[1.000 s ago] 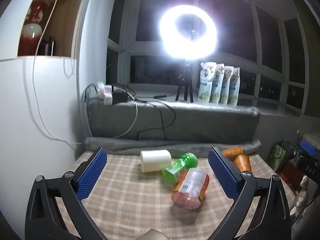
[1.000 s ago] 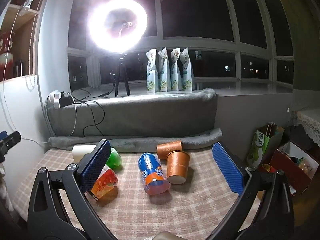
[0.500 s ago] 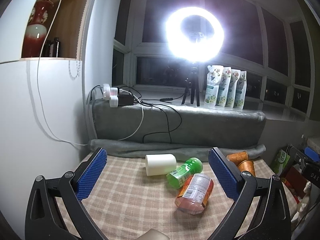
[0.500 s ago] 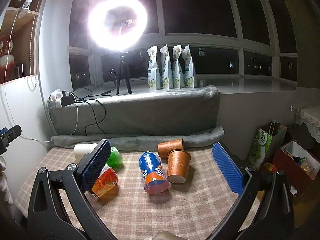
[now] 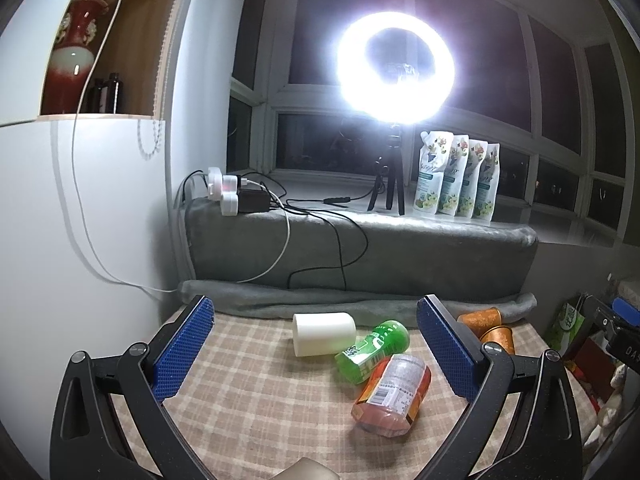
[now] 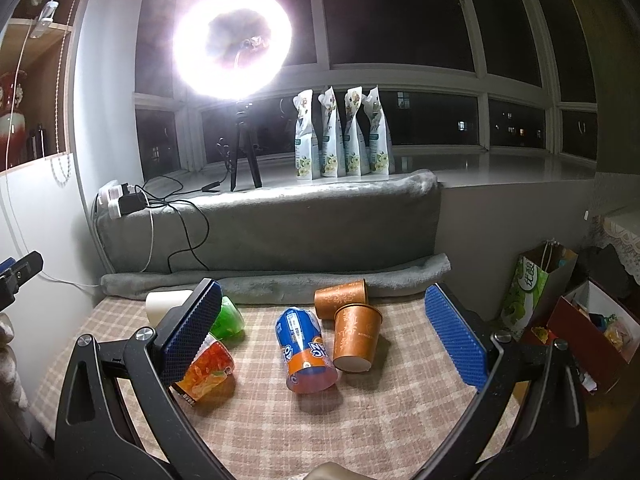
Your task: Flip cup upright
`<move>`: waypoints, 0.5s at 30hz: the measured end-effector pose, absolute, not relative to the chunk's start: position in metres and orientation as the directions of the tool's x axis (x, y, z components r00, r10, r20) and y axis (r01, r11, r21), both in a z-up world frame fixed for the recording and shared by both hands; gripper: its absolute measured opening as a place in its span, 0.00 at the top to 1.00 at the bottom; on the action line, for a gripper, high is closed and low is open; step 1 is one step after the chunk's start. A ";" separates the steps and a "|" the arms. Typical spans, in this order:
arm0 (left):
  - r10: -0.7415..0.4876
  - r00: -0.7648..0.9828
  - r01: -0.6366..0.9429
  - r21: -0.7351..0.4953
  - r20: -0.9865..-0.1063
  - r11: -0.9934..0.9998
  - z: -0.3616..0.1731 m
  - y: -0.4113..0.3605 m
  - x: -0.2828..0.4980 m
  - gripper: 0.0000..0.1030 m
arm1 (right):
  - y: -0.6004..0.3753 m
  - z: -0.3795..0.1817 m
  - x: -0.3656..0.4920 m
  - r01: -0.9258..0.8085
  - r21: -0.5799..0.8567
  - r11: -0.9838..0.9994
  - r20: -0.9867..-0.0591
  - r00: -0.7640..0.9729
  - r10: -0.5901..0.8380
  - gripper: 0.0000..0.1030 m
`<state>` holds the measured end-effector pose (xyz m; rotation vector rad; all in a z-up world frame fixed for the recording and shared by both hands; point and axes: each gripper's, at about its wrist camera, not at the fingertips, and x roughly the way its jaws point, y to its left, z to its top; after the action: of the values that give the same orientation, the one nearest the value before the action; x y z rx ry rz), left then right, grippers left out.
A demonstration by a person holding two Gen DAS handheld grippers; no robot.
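Observation:
Several cups lie on their sides on a checked tablecloth (image 6: 380, 412). A white cup (image 5: 322, 333), a green cup (image 5: 370, 350) and an orange-red cup (image 5: 394, 394) show in the left wrist view. In the right wrist view lie a blue-and-orange cup (image 6: 306, 354) and two copper cups (image 6: 356, 336), (image 6: 340, 302). My left gripper (image 5: 316, 356) is open and empty, held back from the white and green cups. My right gripper (image 6: 324, 336) is open and empty, with the blue cup and front copper cup between its fingers' lines, farther off.
A rolled grey blanket (image 6: 280, 280) borders the table's far edge below a padded sill (image 5: 360, 248) with cables and a power strip (image 5: 236, 196). A ring light (image 5: 394, 68) and several pouches (image 6: 344, 136) stand on the sill. A white cabinet (image 5: 80, 220) is at left, bags (image 6: 528, 292) at right.
Both views have tilted slightly upward and the cups sit lower in frame. Both grippers stay open and empty. No cup has moved.

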<state>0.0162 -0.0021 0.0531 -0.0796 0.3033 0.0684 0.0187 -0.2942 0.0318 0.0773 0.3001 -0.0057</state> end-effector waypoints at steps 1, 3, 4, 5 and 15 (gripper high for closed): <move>0.054 0.952 -0.078 -0.070 -0.301 0.994 0.053 -0.002 0.016 0.02 | -0.294 0.032 0.019 0.016 0.076 0.997 -0.295 0.956 0.007 0.00; 0.055 0.952 -0.079 -0.069 -0.302 0.995 0.053 -0.002 0.017 0.02 | -0.294 0.032 0.020 0.016 0.076 0.997 -0.296 0.955 0.007 0.00; 0.054 0.952 -0.078 -0.068 -0.302 0.995 0.052 -0.002 0.016 0.02 | -0.294 0.032 0.020 0.016 0.077 0.997 -0.296 0.955 0.007 0.00; 0.054 0.951 -0.078 -0.067 -0.304 0.995 0.052 -0.002 0.017 0.02 | -0.294 0.031 0.021 0.015 0.080 0.997 -0.298 0.955 0.009 0.00; 0.050 0.948 -0.074 -0.062 -0.315 0.995 0.049 -0.005 0.022 0.02 | -0.292 0.025 0.025 0.002 0.077 0.997 -0.308 0.951 0.022 0.00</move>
<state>0.0216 -0.0051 0.0489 -0.0737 0.3189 0.0630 0.0251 -0.2916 0.0247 0.0769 0.3137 0.0097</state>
